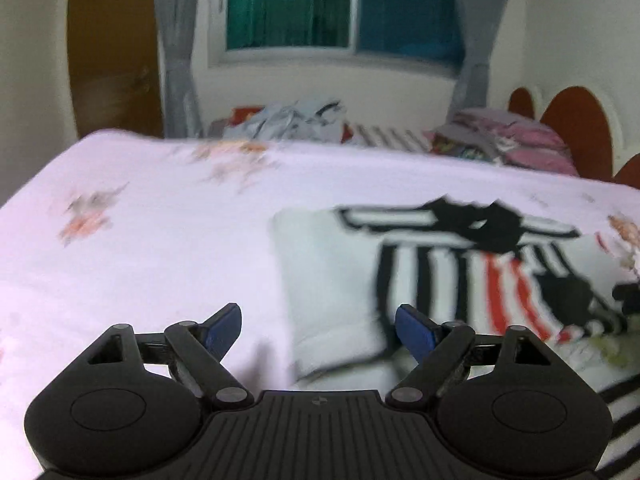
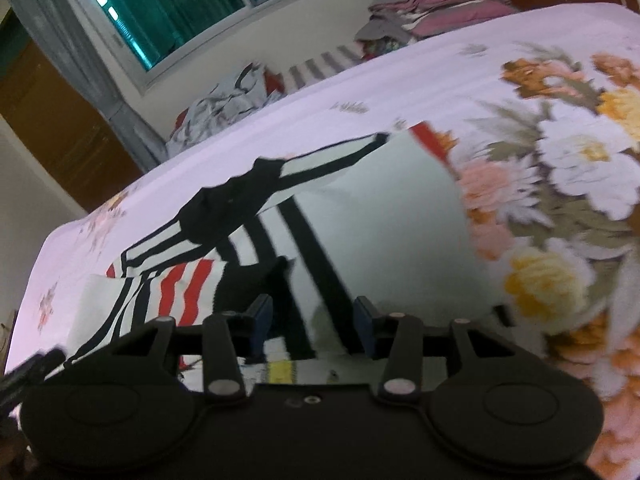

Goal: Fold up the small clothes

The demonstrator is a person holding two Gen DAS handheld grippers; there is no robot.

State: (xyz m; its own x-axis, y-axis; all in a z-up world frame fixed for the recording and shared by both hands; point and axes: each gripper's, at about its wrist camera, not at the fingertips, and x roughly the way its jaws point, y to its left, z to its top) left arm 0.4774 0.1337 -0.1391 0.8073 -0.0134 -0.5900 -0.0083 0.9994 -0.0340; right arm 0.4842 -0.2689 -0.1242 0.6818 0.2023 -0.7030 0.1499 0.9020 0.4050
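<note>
A small white garment [image 1: 332, 276] with black and red stripes and a black collar lies flat on the floral bedsheet [image 1: 160, 240]. My left gripper [image 1: 318, 330] is open and empty, low over the sheet at the garment's near left corner. In the right wrist view the same garment [image 2: 384, 216] fills the middle. My right gripper [image 2: 314, 328] is open, its blue fingertips [image 2: 364, 320] just above the garment's near edge, holding nothing. The other gripper's dark tip [image 2: 36, 364] shows at the far left.
A heap of unfolded clothes [image 1: 288, 120] lies at the far side of the bed. A stack of folded pink and grey clothes [image 1: 516, 140] sits at the far right by the red headboard [image 1: 576, 116]. A window [image 1: 344, 4] with grey curtains is behind.
</note>
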